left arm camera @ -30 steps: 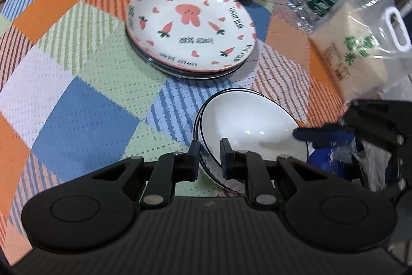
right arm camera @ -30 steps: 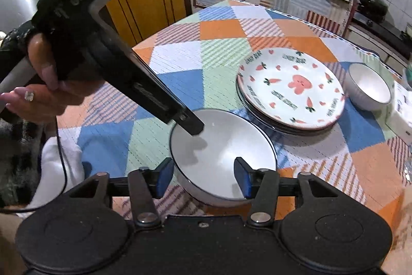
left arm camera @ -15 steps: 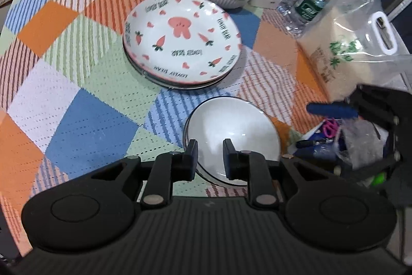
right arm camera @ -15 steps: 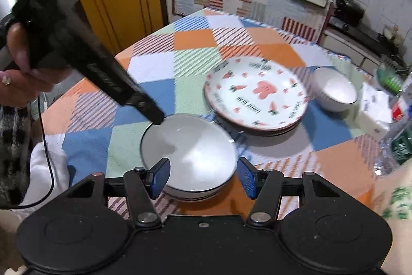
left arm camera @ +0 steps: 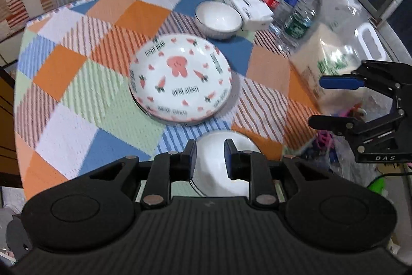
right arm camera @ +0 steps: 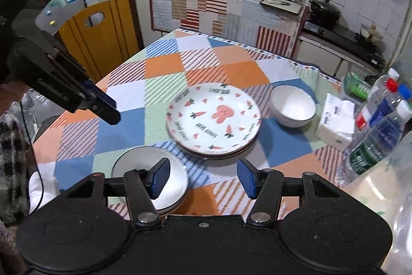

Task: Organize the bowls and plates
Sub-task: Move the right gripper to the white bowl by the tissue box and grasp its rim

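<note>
Two high wrist views down across the table (left arm camera: 64, 74) from adjacent sides, sharing the rabbit plate (left arm camera: 180, 84).

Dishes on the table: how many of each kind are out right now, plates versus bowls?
Plates: at least 2, in one stack with the rabbit plate on top; exact number unclear.
Bowls: 2 spots, a near stack of white bowls and a far bowl.
Total: 3 groups of dishes.
</note>
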Demonstrator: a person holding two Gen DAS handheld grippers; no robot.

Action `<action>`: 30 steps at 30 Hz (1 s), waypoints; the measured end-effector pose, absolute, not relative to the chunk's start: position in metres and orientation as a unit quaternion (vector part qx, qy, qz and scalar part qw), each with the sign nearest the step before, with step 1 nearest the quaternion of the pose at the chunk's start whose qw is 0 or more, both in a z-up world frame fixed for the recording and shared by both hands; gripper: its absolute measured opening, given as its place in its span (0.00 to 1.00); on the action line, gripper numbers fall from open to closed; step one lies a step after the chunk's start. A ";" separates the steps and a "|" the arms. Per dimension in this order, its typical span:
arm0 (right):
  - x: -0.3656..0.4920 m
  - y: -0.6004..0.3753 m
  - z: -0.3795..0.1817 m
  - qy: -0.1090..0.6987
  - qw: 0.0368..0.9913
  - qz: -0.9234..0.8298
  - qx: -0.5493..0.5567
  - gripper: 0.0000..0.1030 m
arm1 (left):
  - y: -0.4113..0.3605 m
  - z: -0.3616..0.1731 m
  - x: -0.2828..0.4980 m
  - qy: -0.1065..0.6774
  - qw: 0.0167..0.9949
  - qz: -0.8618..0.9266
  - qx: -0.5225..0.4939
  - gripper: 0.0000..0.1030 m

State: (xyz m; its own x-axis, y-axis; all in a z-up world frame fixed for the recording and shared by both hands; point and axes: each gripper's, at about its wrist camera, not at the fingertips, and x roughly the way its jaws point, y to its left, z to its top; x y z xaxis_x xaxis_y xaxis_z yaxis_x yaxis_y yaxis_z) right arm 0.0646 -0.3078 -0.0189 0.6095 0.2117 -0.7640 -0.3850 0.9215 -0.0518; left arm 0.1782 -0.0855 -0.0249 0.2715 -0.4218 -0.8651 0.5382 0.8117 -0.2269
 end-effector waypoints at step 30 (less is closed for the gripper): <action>0.281 -0.432 -0.092 0.466 0.868 -0.053 0.164 0.61 | -0.203 -0.081 0.359 0.464 0.839 -0.280 -0.041 0.54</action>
